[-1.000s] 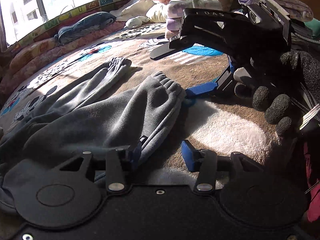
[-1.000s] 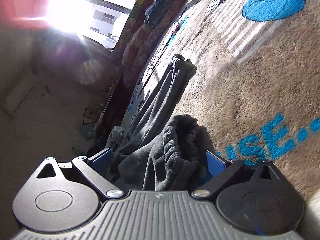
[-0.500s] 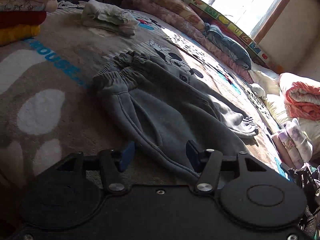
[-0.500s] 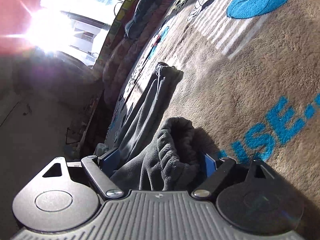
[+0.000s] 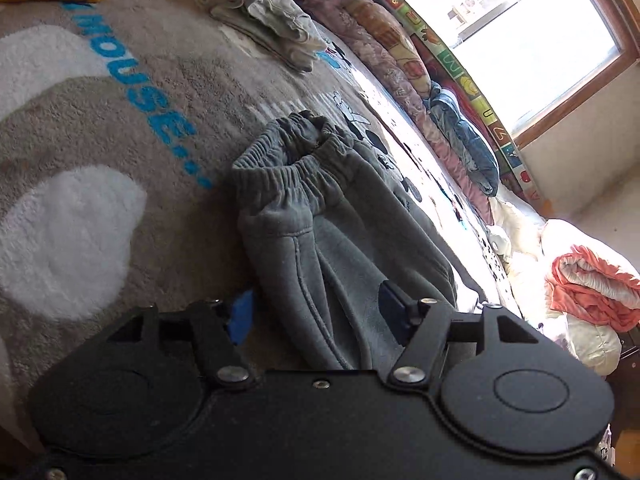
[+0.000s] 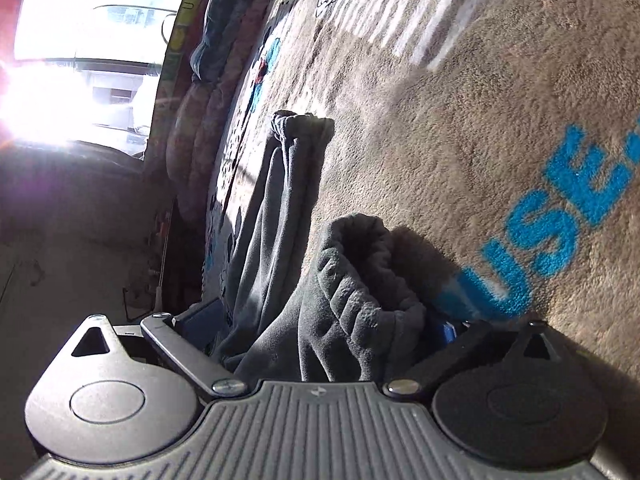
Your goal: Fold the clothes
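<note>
The grey sweatpants (image 5: 320,220) lie flat on the fuzzy brown blanket (image 5: 100,128) with blue letters, their stretchy waistband at the far end. The left gripper (image 5: 316,312) is spread wide with a pant leg lying between its blue fingers (image 5: 242,314). The right gripper (image 6: 324,332) also has its fingers wide apart around a bunched cuff (image 6: 360,264).
</note>
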`<state>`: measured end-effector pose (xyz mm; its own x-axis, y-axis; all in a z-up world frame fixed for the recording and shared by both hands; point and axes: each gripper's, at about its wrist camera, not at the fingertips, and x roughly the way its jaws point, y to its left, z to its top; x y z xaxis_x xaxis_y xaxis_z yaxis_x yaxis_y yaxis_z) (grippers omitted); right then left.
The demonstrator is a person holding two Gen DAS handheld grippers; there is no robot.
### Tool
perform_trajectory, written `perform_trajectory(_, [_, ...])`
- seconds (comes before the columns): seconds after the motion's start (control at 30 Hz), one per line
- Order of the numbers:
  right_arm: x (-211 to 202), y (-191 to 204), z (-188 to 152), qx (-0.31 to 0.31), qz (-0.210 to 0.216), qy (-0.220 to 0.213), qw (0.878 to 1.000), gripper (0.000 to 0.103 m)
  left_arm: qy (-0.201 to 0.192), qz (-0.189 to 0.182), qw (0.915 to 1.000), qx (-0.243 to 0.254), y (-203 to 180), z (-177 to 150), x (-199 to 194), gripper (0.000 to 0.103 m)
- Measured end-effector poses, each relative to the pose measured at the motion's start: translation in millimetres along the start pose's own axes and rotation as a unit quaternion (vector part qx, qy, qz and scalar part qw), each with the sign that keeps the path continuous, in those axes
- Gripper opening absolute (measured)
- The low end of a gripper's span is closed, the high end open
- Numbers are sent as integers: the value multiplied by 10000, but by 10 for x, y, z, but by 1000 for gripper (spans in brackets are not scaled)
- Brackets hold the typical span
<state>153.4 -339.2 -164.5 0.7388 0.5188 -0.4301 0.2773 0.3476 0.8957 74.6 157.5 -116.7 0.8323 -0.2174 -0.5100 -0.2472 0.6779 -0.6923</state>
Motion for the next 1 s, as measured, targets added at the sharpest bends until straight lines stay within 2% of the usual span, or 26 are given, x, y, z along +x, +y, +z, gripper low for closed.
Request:
perform_trajectory(0.07, [18, 7, -39, -115, -72, -109, 9998, 82, 42, -13, 10000, -14, 6, 23, 6, 64])
perform_trajectory(0.13, [7, -103, -68, -97, -35, -160, 9998, 43, 88, -63, 9999, -66, 35, 45, -11, 64])
perform_trajectory(0.2, [-6, -224, -93, -142, 43, -207, 9997, 26, 134, -136, 9997, -153, 74, 65, -25, 64])
perform_trajectory(0.23, [-15, -259, -107, -203, 91, -237, 9995, 23, 154, -180, 9995, -217, 105, 77, -33, 64])
perform_trajectory(0.4, [-189, -275, -128, -395, 432, -366, 9976, 25, 200, -329, 9982, -461, 201, 84, -70, 64])
perform_trajectory(0.63, [-635, -103, -151, -961, 1019, -537, 9887, 25, 211, -247, 9983, -473, 191, 64, -114, 64])
perform_trajectory(0.7, [-712, -108, -161, -1031, 830, -593, 9894, 25, 202, -216, 9985, -462, 177, 62, -120, 64])
perform_trajectory(0.8, [-675, -358, -153, -777, 105, -399, 9961, 25, 182, -190, 9985, -473, 174, 64, -125, 64])
perform_trajectory(0.83, [-660, -455, -163, -652, 36, -356, 9972, 24, 174, -178, 9986, -465, 170, 63, -128, 64])
perform_trajectory(0.87, [-676, -493, -182, -626, 152, -404, 9971, 25, 167, -166, 9987, -455, 166, 63, -132, 64])
perform_trajectory(0.97, [-739, -419, -194, -730, 254, -618, 9951, 45, 136, -122, 9991, -386, 135, 52, -125, 64])
perform_trajectory(1.0, [-738, -395, -176, -746, 282, -648, 9947, 55, 124, -106, 9992, -355, 121, 47, -120, 64])
